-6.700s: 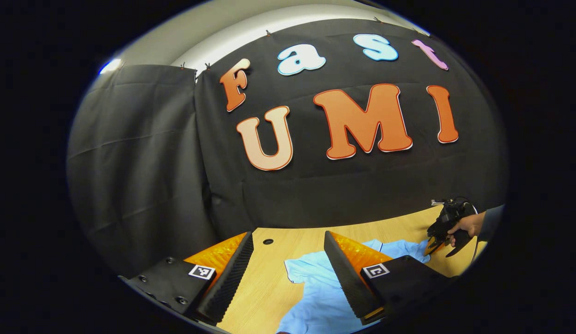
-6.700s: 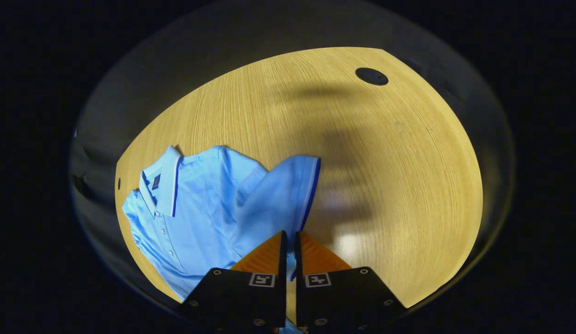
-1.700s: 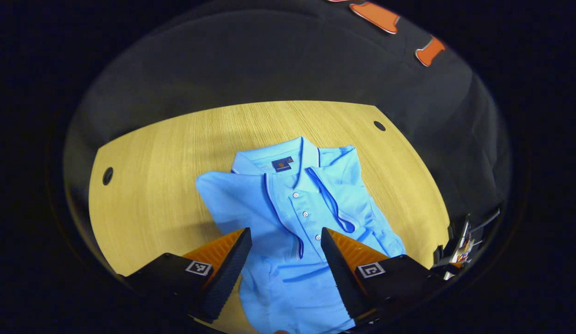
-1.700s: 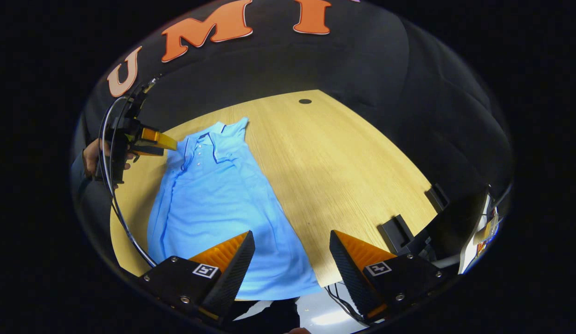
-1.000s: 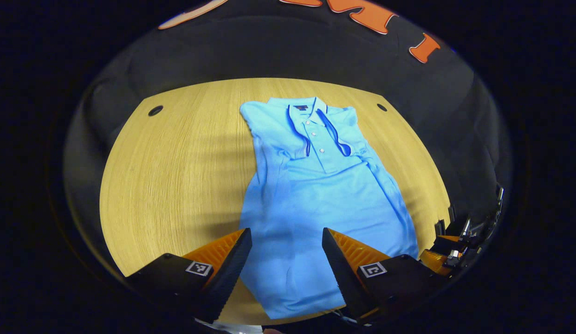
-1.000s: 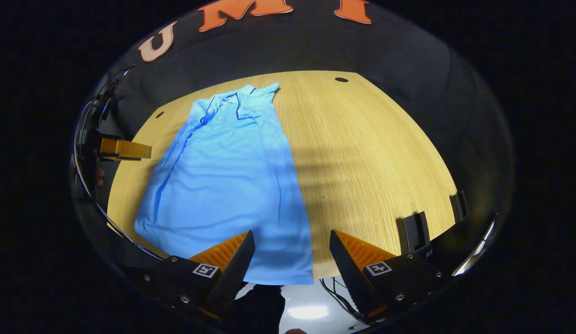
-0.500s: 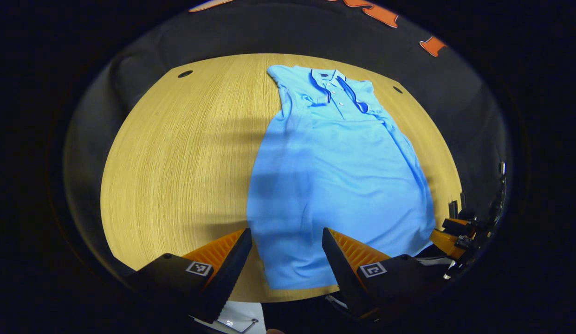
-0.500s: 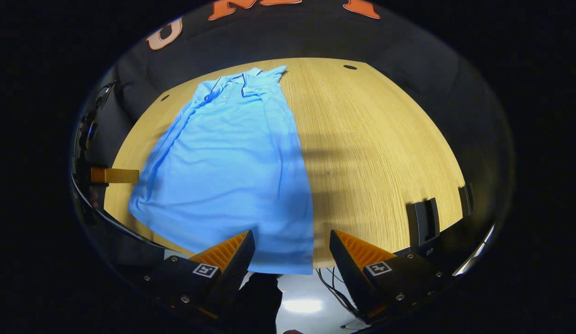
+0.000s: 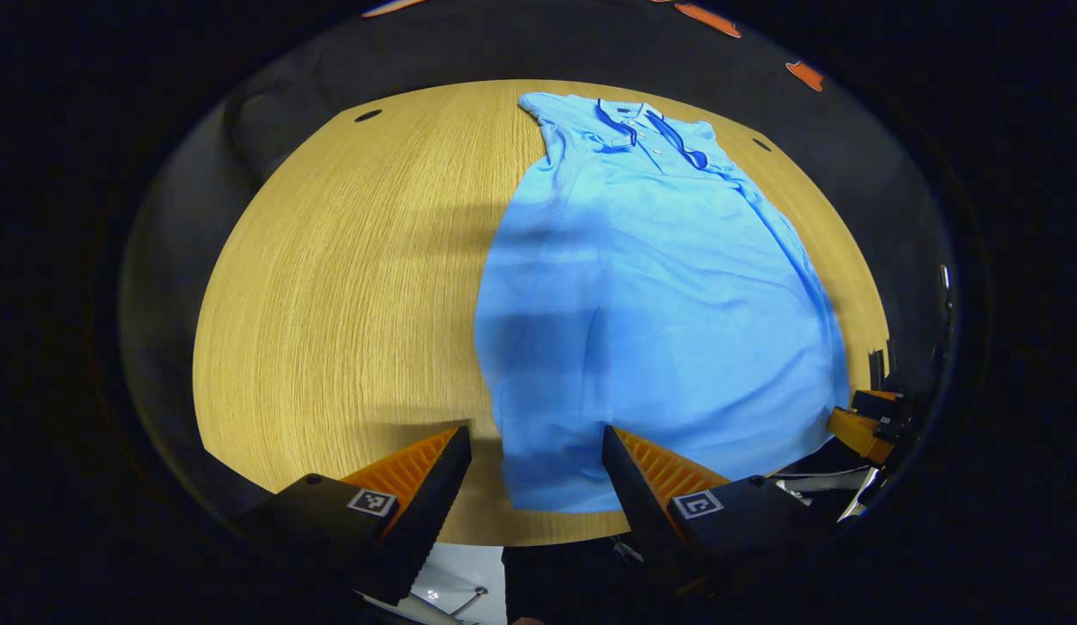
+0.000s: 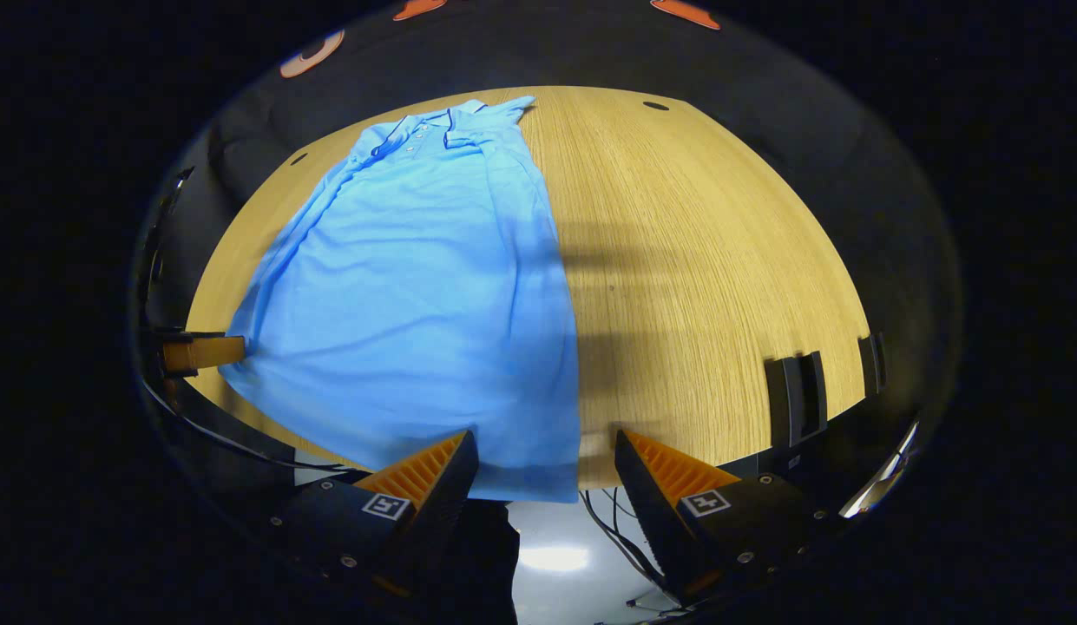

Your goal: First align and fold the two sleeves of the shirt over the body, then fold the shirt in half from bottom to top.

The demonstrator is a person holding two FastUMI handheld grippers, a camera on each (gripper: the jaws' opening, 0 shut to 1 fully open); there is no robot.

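A light blue polo shirt (image 9: pixel 659 286) lies flat on the wooden table (image 9: pixel 330 286), collar at the far end, both sleeves folded in over its body. My left gripper (image 9: pixel 535 447) is open, hovering above the shirt's near left hem corner. In the right gripper view the same shirt (image 10: pixel 417 286) spreads to the left, and my right gripper (image 10: pixel 545 451) is open above its near right hem corner, which hangs slightly past the table's front edge. The right gripper (image 9: pixel 863 425) also appears at the right rim of the left gripper view, and the left gripper (image 10: pixel 200 351) at the left rim of the right gripper view.
Bare wood (image 10: pixel 703 260) stretches to the right of the shirt, with two dark clamps (image 10: pixel 794 395) on the front right edge. Small round holes (image 9: pixel 368 115) mark the table's far corners. Cables and pale floor (image 10: pixel 555 555) lie below the front edge.
Both grippers have drawn back from the collar end to the hem, staying open. Much earlier the right gripper was shut on a sleeve; both sleeves now lie folded on the body.
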